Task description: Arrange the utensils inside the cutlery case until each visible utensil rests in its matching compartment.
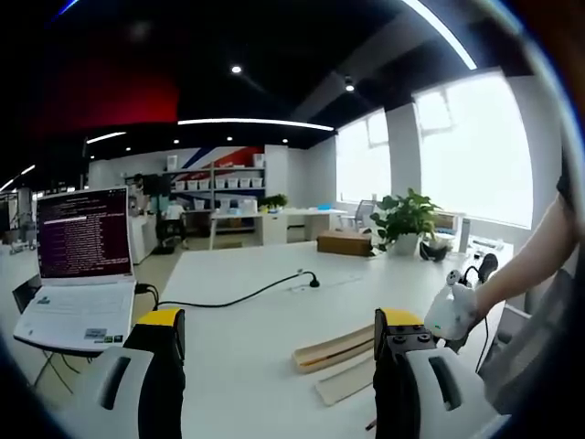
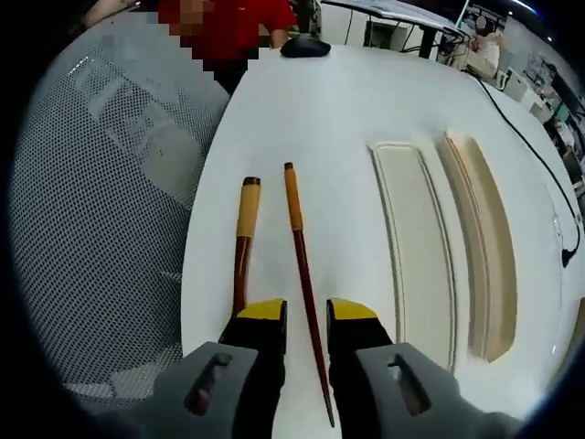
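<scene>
In the right gripper view a dark wooden chopstick (image 2: 302, 265) with an orange top lies on the white table (image 2: 302, 110), running between my right gripper's (image 2: 306, 322) jaws. The jaws stand narrowly open on either side of it, with gaps showing. A second orange-topped wooden utensil (image 2: 244, 238) lies just to the left, its lower end hidden under the left jaw. Two long cream halves of the cutlery case (image 2: 407, 247) (image 2: 480, 238) lie to the right. In the left gripper view my left gripper (image 1: 279, 343) is wide open with nothing in it, and the case halves (image 1: 334, 352) lie ahead on the right.
A grey mesh chair back (image 2: 101, 210) stands off the table's left edge. A black mouse (image 2: 306, 46) and a person in red (image 2: 228, 23) are at the far end. A laptop (image 1: 78, 265), a black cable (image 1: 238, 297), a potted plant (image 1: 407, 219) and a brown box (image 1: 345, 242) are in view.
</scene>
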A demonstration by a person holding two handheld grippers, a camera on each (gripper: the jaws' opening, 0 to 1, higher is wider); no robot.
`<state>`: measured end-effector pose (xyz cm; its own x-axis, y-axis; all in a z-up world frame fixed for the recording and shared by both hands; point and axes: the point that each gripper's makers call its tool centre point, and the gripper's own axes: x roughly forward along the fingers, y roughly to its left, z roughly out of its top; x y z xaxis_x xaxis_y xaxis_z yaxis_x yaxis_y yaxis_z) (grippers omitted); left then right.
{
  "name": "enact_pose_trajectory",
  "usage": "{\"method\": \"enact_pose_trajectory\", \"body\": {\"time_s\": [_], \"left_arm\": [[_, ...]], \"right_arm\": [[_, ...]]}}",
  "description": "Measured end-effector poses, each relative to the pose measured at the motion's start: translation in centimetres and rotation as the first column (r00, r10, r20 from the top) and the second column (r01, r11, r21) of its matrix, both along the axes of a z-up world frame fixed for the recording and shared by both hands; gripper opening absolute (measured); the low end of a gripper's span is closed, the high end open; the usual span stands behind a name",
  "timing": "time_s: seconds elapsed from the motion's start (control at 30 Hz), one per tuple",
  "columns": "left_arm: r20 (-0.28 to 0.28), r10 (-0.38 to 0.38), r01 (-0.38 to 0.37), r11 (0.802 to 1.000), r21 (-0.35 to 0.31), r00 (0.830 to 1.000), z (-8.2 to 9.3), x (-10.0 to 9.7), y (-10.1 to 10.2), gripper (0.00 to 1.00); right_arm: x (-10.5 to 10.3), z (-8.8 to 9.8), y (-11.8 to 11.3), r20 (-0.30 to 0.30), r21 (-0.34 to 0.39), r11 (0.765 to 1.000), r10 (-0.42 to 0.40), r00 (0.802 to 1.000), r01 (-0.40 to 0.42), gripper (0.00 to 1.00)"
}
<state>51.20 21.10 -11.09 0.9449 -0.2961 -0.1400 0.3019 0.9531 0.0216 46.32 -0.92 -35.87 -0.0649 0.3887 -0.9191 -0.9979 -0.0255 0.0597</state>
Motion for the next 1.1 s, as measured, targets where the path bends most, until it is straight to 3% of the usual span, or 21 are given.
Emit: {"method": "enact_pose_trajectory", "body": {"time_s": [0.2, 0.37, 1.03, 1.1], "left_arm": [[-0.004, -0.009, 0.009, 1.000, 0.005, 1.000, -0.09, 0.01, -0.26, 0.88], [-0.003, -0.004, 0.004, 1.000, 0.000, 1.000, -0.05, -0.01, -0.14, 0.88], [-0.001, -0.010, 0.010, 1.000, 0.001, 1.000, -0.01, -0.11, -0.31, 0.87], [-0.001, -0.011, 0.011, 1.000, 0.001, 1.000, -0.02, -0.10, -0.33, 0.87]], "right_arm": [[0.18, -0.12, 0.07, 0.012, -0.008, 1.000, 0.011, 1.000, -0.011, 0.14], [0.21, -0.29, 0.14, 0.058, -0.031, 0.998, 0.064, 0.996, -0.062, 0.11], [0.45, -0.37, 0.50, 0.058, -0.079, 0.996, 0.046, 0.997, -0.041, 0.08], [0.39, -0.39, 0.55, 0.073, -0.093, 0.992, 0.093, 0.993, -0.086, 0.08]]}}
